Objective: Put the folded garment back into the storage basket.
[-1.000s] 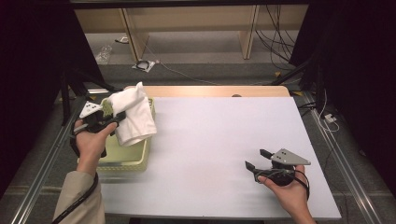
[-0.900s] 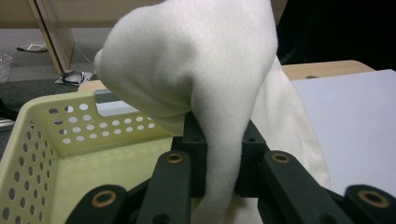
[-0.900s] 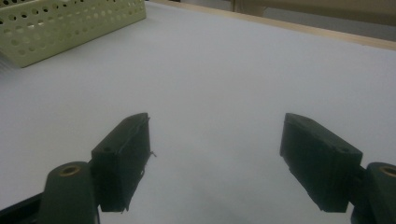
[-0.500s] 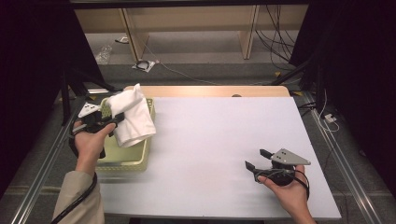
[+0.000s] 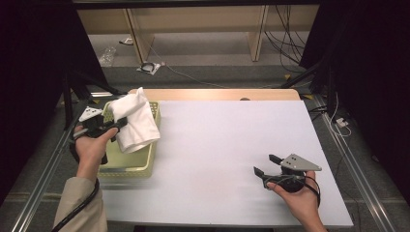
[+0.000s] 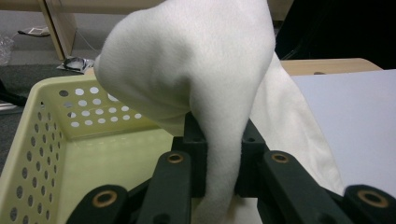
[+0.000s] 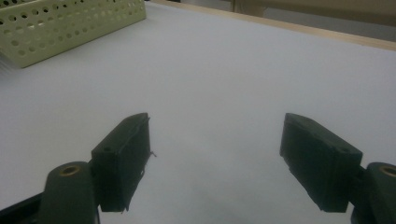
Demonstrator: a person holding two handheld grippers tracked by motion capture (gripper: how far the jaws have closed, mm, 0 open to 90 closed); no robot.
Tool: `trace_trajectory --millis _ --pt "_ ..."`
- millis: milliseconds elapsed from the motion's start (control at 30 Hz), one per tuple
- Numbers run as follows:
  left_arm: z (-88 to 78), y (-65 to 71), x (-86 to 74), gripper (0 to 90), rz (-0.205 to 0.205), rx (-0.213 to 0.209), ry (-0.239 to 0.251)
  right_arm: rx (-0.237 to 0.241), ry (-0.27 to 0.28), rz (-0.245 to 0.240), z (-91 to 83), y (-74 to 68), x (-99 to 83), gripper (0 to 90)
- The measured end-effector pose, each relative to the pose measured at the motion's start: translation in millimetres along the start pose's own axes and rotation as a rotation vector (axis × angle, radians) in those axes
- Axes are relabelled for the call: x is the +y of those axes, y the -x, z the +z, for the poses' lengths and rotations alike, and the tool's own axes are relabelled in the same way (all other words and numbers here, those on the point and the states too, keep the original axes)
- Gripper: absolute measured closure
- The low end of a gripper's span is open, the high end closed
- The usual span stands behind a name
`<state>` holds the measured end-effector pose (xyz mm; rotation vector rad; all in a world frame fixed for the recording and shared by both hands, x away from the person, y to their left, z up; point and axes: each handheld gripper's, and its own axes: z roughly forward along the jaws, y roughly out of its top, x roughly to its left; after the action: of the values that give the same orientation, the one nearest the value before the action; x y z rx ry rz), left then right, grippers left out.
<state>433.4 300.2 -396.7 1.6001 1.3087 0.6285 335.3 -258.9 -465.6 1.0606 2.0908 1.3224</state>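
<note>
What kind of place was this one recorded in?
Probably a lab or workshop recording bay, not a home: a white table between dark curtains, loose cables on the floor behind it, and metal rails along its sides.

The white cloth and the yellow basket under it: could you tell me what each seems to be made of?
The white cloth looks like soft, matte fleece or terry: fuzzy nap, rounded folds, draping limp from the left gripper. The yellow basket looks like moulded plastic: smooth, slightly glossy walls with regular round holes.
</note>
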Motion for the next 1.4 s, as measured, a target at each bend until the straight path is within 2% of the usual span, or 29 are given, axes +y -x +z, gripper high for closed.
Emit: trace_trajectory --millis 300,600,733,933,1200,1400 --pt "-0.5 -4.6 -0.9 78.3 -0.01 0.006 -0.006 -0.001 0.0 0.0 -0.1 0.2 -0.1 25.3" --pt "4.0 -11.1 -6.0 78.3 -0.022 0.007 -0.046 0.001 0.005 0.0 0.3 0.1 -0.2 25.3" --pt "10.5 -16.4 -10.7 78.0 -0.019 -0.003 -0.104 0.0 0.002 -0.001 0.1 0.2 0.0 25.3" --pt "24.2 -23.9 -19.1 77.9 -0.006 0.031 -0.199 -0.003 -0.002 0.0 -0.4 -0.6 0.5 25.3" --pt "32.1 -30.2 -22.1 77.5 0.006 0.057 -0.263 -0.007 0.004 0.004 0.1 0.2 0.2 25.2" --pt "35.0 -33.0 -24.0 77.3 0.023 0.066 -0.284 -0.01 -0.002 0.004 -0.5 0.5 0.4 25.3"
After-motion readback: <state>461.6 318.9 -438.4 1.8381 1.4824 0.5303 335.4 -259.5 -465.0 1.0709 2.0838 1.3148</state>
